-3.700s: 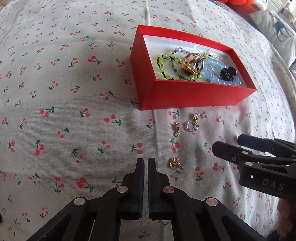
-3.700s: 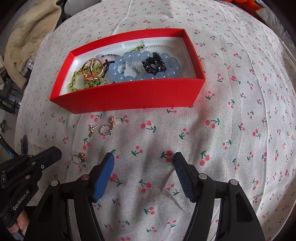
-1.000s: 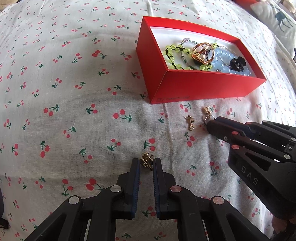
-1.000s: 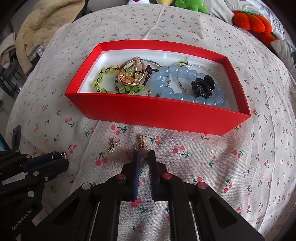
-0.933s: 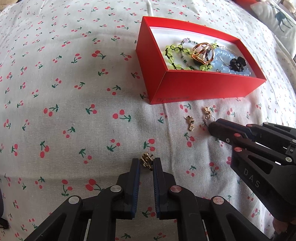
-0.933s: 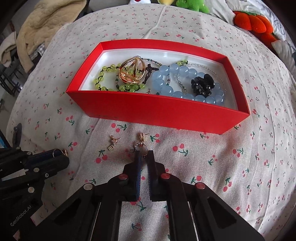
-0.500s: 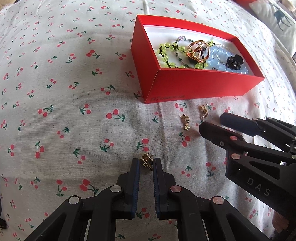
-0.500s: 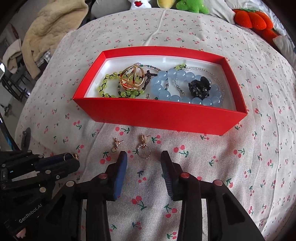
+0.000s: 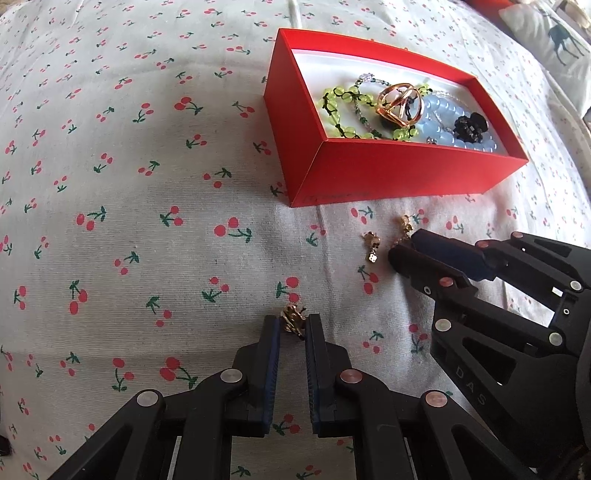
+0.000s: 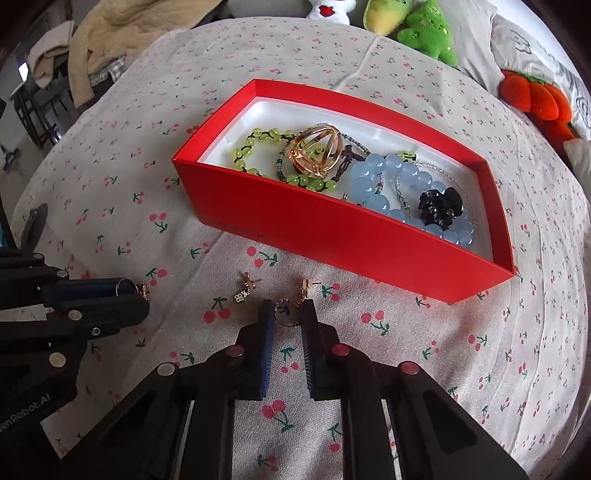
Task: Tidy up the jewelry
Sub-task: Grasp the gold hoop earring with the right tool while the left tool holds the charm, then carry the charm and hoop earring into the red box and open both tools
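Black jaws of my left gripper (image 9: 292,326), bottom centre of the left wrist view, stand nearly closed and pinch a small gold earring (image 9: 293,318) at their tips. In the right wrist view my right gripper (image 10: 286,314) has just been closing; its jaws are narrow around the hoop earring (image 10: 291,308), whose ring lies between the tips, though I cannot tell whether the pads press on it. Just left of it a clover stud earring (image 10: 244,290) lies on the cherry-print cloth (image 10: 461,350). Beyond, mid-frame, the red box (image 10: 354,243) holds a green bead bracelet (image 10: 258,138), a gold cage ring (image 10: 314,149), a blue bead bracelet (image 10: 391,170) and a black cluster piece (image 10: 439,205). Plush toys (image 10: 424,29) sit at the upper edge.
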Motion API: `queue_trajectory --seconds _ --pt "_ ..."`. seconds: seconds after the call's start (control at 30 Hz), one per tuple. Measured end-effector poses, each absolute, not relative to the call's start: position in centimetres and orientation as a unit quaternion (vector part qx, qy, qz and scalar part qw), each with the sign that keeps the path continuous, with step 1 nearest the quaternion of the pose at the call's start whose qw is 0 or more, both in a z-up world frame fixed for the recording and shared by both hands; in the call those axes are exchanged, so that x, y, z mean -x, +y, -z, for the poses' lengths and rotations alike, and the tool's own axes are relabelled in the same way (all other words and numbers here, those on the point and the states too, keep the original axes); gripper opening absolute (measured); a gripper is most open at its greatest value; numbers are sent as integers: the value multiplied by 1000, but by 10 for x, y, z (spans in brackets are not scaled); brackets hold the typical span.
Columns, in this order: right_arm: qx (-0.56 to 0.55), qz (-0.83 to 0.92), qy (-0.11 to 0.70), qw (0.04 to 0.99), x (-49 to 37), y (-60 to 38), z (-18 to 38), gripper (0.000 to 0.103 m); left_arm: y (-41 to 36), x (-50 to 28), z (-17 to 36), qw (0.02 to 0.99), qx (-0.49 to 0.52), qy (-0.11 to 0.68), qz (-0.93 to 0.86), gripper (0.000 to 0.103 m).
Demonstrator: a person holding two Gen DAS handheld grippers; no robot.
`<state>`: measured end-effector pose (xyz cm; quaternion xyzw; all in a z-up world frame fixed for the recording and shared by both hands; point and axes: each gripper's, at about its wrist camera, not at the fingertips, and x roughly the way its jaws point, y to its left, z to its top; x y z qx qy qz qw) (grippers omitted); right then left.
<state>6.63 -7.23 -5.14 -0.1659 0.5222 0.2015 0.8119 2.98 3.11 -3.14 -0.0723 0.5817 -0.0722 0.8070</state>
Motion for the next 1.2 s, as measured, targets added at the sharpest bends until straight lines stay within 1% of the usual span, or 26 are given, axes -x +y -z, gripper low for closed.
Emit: queue_trajectory --seconds 0.27,0.6,0.83,1.07,1.2 --pt "104 -205 545 806 -67 -94 39 15 26 -27 26 808 79 577 84 8" --pt "71 -209 534 816 -55 -119 8 15 16 -24 11 815 87 563 105 8" --pt "46 -194 515 834 -58 -138 -19 15 23 -30 -8 829 107 539 108 8" --pt "14 -188 494 849 -64 -150 -46 15 26 -41 -34 850 132 497 117 8" --pt "-8 -186 486 854 -71 -155 -56 15 23 -53 -39 859 136 480 117 8"
